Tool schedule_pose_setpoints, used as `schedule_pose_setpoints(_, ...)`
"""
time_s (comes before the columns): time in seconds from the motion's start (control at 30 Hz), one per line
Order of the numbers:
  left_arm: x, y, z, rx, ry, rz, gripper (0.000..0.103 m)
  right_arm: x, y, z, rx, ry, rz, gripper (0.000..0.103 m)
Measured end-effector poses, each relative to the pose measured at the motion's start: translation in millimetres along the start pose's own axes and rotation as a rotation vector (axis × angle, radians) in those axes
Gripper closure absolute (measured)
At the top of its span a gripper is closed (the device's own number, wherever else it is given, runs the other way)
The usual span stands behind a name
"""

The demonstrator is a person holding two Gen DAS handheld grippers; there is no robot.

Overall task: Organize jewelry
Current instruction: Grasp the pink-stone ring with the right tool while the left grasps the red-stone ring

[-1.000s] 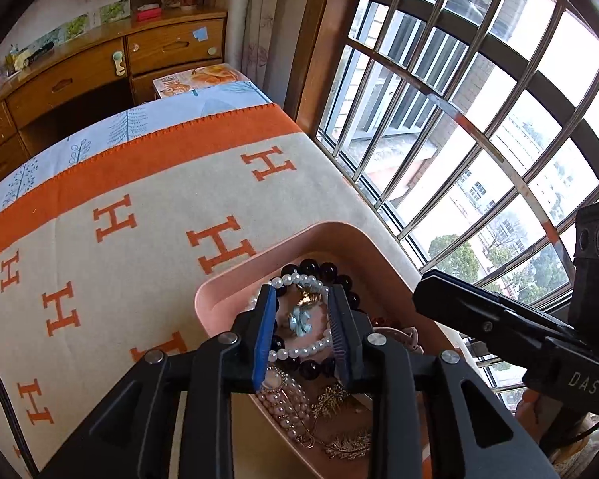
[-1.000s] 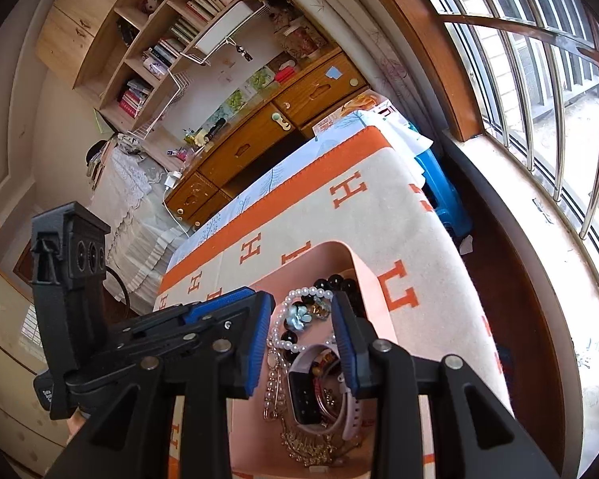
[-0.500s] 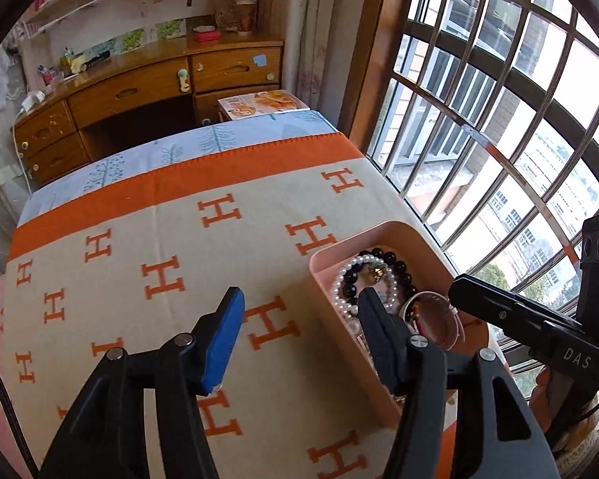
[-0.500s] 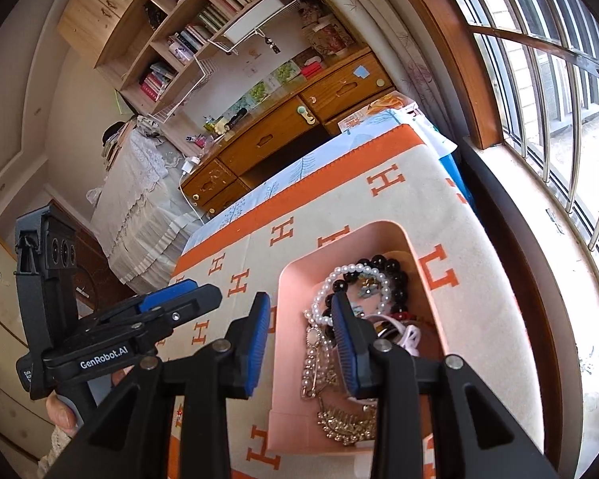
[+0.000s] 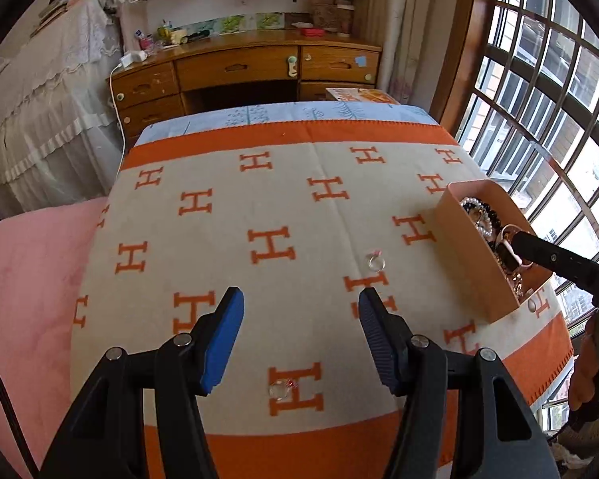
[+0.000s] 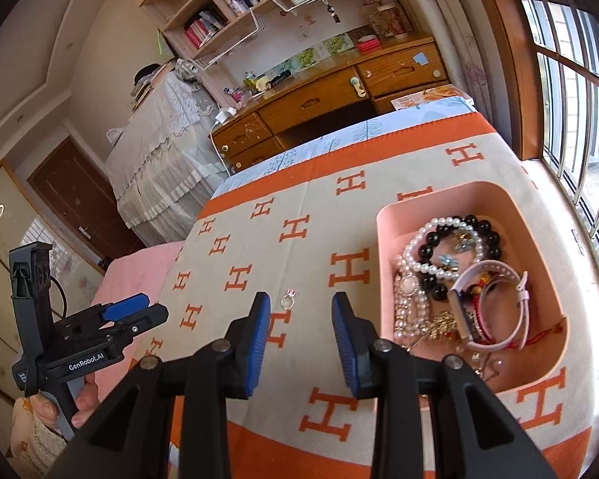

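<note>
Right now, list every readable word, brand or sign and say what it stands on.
"GenRobot.AI": body of the left gripper.
"DA", cut off: right gripper arm.
"H", repeated: orange-and-cream blanket.
Book spines and the left gripper's small side label: too blurred to read.

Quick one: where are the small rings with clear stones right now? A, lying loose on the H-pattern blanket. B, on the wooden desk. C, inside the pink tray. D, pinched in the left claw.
A: two rings lie loose on the blanket, outside the pink tray, and the left claw is open with nothing in it.
</note>
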State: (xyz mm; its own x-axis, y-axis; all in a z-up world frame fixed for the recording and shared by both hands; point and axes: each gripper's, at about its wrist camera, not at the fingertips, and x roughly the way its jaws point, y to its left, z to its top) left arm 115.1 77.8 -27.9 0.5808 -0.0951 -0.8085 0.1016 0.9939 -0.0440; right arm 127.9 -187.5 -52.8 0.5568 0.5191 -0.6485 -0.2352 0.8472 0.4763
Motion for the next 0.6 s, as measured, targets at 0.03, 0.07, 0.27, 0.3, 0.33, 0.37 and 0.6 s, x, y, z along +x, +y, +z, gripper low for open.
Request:
schedule_pose_setpoints(0.03, 1.8, 6.6, -8.2, -0.011, 0.009, 0.002, 0.045, 4.5, 4.6, -2.5, -0.011, 0.013, -0.001, 0.071)
schedule_pose_setpoints(0.07, 4.7, 10.3, -17.2, -0.02, 0.019, 0.002, 0.045, 8.8, 9.4, -5.2, -0.021, 0.026, -0.003, 0.071)
schedule_pose_setpoints(0.27, 25.1, 17.5, -54.5, 0.074, 0.069, -0.025, 0.045, 31.0, 28.5, -20.4, -0.066, 0.097, -0.013, 0.071)
schedule_pose_setpoints(0.3, 27.6, 15.8, -58.3, 0.112, 0.07, -0.02, 0.045, 34.4, 30.1, -22.6, -0.071, 0.108, -0.018, 0.071)
schedule_pose_setpoints(0.33, 29.6, 14.9, -62.0, 0.151, 0.071, -0.017, 0.045, 37.4, 31.5, -24.9, -0.075, 0.119, -0.022, 0.071)
schedule_pose_setpoints(0.37, 31.1, 14.3, -65.7, 0.187, 0.07, -0.013, 0.045, 40.6, 33.0, -26.9, -0.08, 0.129, -0.027, 0.071)
schedule_pose_setpoints(0.6, 45.1, 10.3, -68.4, 0.355, 0.062, -0.072, 0.051, 61.5, 36.5, -33.1, -0.091, 0.183, -0.062, 0.071)
